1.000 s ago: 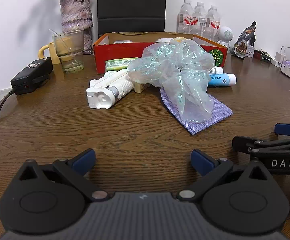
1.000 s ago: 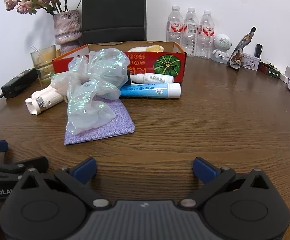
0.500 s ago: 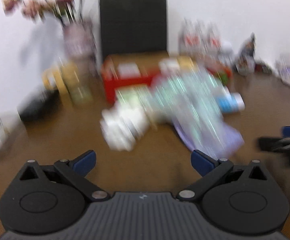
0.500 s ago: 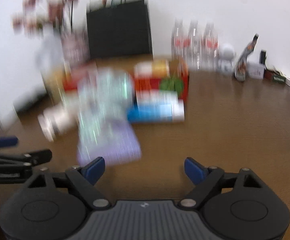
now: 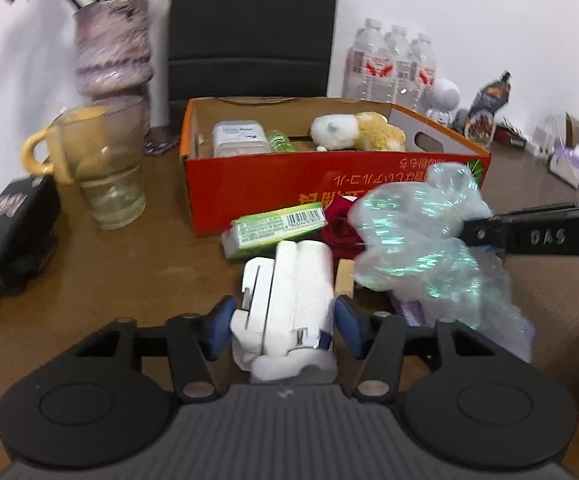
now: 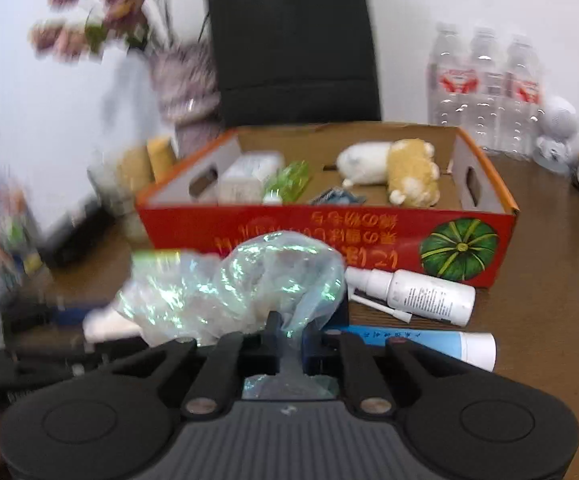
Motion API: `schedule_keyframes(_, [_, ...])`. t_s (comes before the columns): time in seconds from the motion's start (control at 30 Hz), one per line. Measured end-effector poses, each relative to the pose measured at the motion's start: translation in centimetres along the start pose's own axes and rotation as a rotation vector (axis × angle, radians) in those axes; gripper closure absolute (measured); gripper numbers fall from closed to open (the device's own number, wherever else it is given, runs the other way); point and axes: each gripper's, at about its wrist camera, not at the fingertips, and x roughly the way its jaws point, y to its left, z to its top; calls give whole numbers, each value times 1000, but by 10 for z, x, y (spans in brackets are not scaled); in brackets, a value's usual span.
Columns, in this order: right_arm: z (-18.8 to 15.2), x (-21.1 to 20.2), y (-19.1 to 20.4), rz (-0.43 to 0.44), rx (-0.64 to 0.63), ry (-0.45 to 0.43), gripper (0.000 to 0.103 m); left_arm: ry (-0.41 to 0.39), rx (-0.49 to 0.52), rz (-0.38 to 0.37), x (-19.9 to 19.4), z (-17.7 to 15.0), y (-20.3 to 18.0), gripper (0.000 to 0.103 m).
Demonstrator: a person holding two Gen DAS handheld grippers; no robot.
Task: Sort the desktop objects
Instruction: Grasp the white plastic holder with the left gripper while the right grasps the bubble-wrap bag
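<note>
**Two tongs, two grasps in front of the sorting box**

Two hand-held tongs work at the clutter on the wooden desk [image 5: 137,280]. Far left of the left tongs [image 5: 283,320] stand a black case [image 5: 9,236] and a glass mug [image 5: 105,164], both clear of the work. The left tongs sit narrow around a white folding device [image 5: 289,304], one blue pad at each flank; whether the pads press firmly cannot be told. Just ahead of these tongs lie a green packet [image 5: 277,228] with a barcode and a dark red cloth [image 5: 341,220]. Beyond them stands the red cardboard box [image 6: 329,236], which already holds a white container [image 5: 239,138], a plush toy [image 6: 393,168] and a green wrapper [image 6: 289,180]. The right tongs [image 6: 289,332] are closed on an iridescent plastic bag [image 6: 233,288], pinched between the pads. Right of these tongs lie a white spray bottle [image 6: 421,292] and a blue tube [image 6: 421,344], close before the box front.

Risks, as a judgement: the thin bag may slip or tear if pulled quickly, and its loose folds could drag the spray bottle or tube. The rounded white device may twist out of a shallow hold.

Legible writing: "DAS" on the right tongs' arm, seen from the left camera; the box front carries inverted characters, not readable, and a green pumpkin picture.
</note>
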Motion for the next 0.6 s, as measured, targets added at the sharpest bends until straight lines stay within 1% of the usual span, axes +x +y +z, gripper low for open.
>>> schedule_keyframes(0.03, [-2, -16, 1, 1, 2, -42, 96, 0, -17, 16, -7, -3, -2, 54])
schedule_keyframes(0.07, [-3, -33, 1, 3, 5, -82, 96, -5, -25, 48, -18, -9, -7, 56])
schedule_keyframes(0.1, [-7, -50, -3, 9, 28, -97, 96, -10, -33, 80, -29, -15, -12, 59])
schedule_keyframes(0.13, [-10, -67, -7, 15, 52, -110, 96, -20, -39, 111, -41, -21, -18, 74])
schedule_keyframes(0.17, [-16, -83, -14, 20, 85, -110, 96, -40, -40, 136, -54, -29, -25, 74])
schedule_keyframes(0.2, [-26, -94, -20, 5, 100, -96, 96, -38, -50, 146, -64, -36, -30, 73])
schedule_keyframes(0.3, [-54, -126, -40, -40, 146, -52, 96, -51, -115, 120, -82, -55, -33, 72])
schedule_keyframes(0.33, [-64, -127, -46, -88, 142, -20, 96, -49, -120, 117, -86, -57, -34, 72])
schedule_keyframes(0.37, [-74, -129, -51, -136, 138, 12, 91, -48, -125, 114, -88, -57, -35, 68])
schedule_keyframes(0.4, [-81, -130, -56, -175, 141, 35, 88, -52, -127, 107, -88, -56, -35, 46])
schedule_keyframes(0.43, [-85, -135, -60, -195, 162, 34, 80, -55, -130, 100, -88, -54, -35, 17])
schedule_keyframes(0.47, [-86, -141, -62, -191, 181, 8, 60, -57, -129, 97, -88, -52, -36, 12])
schedule_keyframes(0.5, [-86, -148, -63, -188, 200, -19, 49, -50, -116, 106, -85, -49, -39, 14])
schedule_keyframes(0.53, [-86, -153, -64, -185, 216, -43, 31, -42, -99, 116, -81, -46, -42, 14])
schedule_keyframes(0.57, [-87, -147, -61, -194, 193, -38, 18, -27, -75, 132, -75, -45, -47, 14])
schedule_keyframes(0.6, [-87, -140, -59, -203, 171, -32, 15, -8, -55, 161, -68, -44, -51, 14])
